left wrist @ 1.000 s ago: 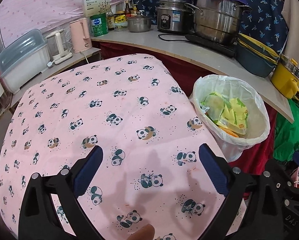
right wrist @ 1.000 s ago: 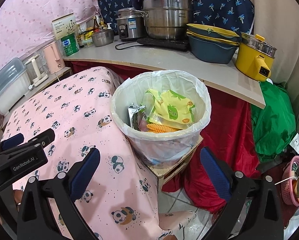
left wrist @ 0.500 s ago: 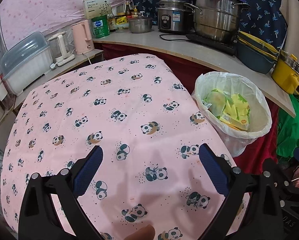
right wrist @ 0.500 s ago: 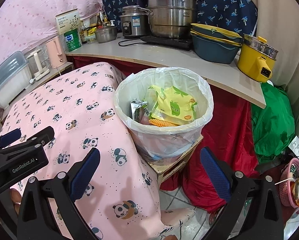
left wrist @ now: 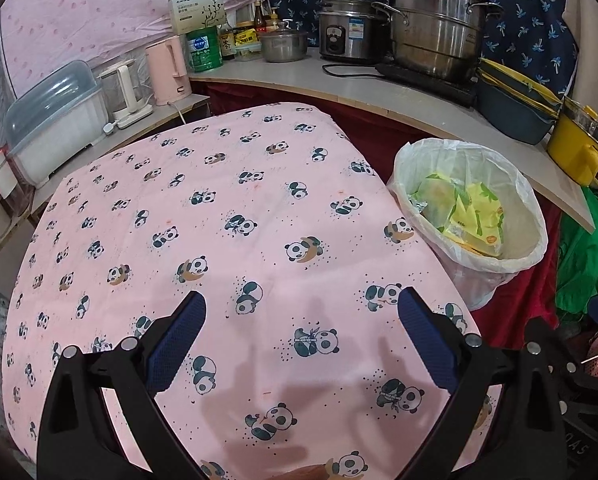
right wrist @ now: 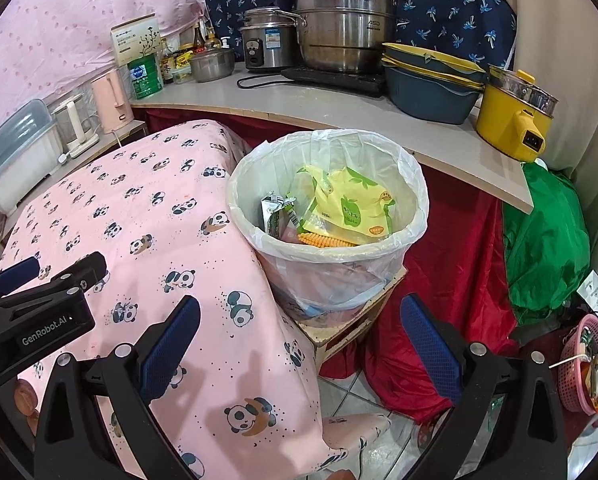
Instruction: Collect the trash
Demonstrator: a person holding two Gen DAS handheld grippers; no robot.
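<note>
Left wrist view: the left gripper (left wrist: pixel 301 312) hangs over a table under a pink panda cloth (left wrist: pixel 219 216), its jaws spread wide with nothing between them. Past the table's right edge stands the bin (left wrist: pixel 531 216), lined with a white bag, and the yellow-green wrappers (left wrist: pixel 475 212) lie inside it. Behind runs a grey counter (left wrist: pixel 379 92) with a steel pot (left wrist: pixel 439 40), a rice cooker (left wrist: pixel 347 36), a pink kettle (left wrist: pixel 167 68) and a yellow cooker (left wrist: pixel 579 152). Only part of the bin's inside shows from here.

Right wrist view: the right gripper (right wrist: pixel 299 328) is also spread wide and holds nothing; it hangs over the table's corner, facing the bin (right wrist: pixel 415 216). The bin sits on a small wooden box (right wrist: pixel 355 320), touching the cloth's edge. Inside lie a yellow packet (right wrist: pixel 347 208), a silver wrapper (right wrist: pixel 275 208) and something orange and ridged that I cannot identify. The left gripper (right wrist: pixel 27 312) shows at the left edge, cut off. A green bag (right wrist: pixel 547 240) and a pink basket (right wrist: pixel 579 360) sit at the right.
</note>
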